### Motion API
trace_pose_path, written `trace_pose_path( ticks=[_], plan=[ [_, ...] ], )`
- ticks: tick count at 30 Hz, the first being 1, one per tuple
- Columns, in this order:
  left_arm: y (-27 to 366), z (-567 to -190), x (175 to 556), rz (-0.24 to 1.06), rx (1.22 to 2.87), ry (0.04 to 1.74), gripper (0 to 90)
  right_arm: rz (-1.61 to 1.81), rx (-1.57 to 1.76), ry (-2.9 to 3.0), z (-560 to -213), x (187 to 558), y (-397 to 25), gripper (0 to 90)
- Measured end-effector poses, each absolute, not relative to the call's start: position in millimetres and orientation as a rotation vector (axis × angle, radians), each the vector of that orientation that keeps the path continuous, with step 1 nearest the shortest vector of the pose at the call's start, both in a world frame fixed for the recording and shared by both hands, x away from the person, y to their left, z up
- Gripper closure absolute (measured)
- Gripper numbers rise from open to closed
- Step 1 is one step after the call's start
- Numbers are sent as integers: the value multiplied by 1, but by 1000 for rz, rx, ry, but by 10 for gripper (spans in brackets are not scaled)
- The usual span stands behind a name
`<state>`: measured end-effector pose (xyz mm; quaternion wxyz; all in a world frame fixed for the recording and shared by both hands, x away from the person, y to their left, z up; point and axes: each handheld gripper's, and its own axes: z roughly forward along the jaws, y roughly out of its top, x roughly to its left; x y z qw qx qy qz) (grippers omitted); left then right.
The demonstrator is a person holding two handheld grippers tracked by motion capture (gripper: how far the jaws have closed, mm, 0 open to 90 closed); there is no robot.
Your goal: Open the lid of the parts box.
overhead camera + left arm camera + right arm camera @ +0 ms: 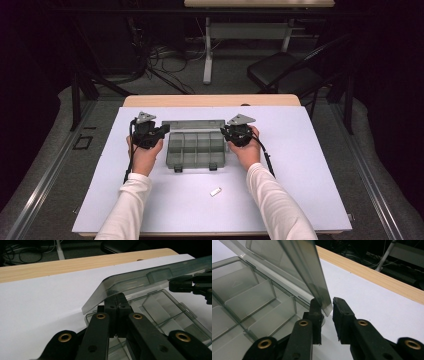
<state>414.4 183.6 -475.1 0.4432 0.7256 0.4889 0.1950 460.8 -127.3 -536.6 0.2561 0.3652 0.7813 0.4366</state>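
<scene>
The box (pixel 194 148) sits mid-desk (pixel 300 165) on the white sheet, with its lid (pixel 140 281) half raised and tilted over the compartments. Left tongs (pixel 117 302) are at the lid's left corner, jaws pressed together; whether they pinch the lid edge or just prop it from below I cannot tell. Right tongs (pixel 327 305) are at the lid's right corner, jaws narrowly apart with the lid's edge between them, not yet clamped.

To do this step well: close the right jaws on the edge first, then move both corners together at the same rate so the lid doesn't twist on its hinge. Keep the base flat. A small white piece (pixel 215 191) lies on the near side of the box, well apart.
</scene>
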Motion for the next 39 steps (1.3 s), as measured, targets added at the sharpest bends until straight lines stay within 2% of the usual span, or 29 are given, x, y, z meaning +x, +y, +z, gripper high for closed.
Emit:
trace_pose_path(
  ticks=[10,20,28,39],
  plan=[
    [187,-476,414,472,1807,1210,897,1175,965,2128,-537,461,-127,803],
    [188,-485,408,443,1861,1206,800,1184,968,2136,-537,461,-129,803],
    [189,-492,405,443,1885,1230,647,1186,973,2141,-536,461,-129,803],
    [189,-511,408,473,1891,1221,350,1190,975,2140,-536,461,-130,802]
  ],
)
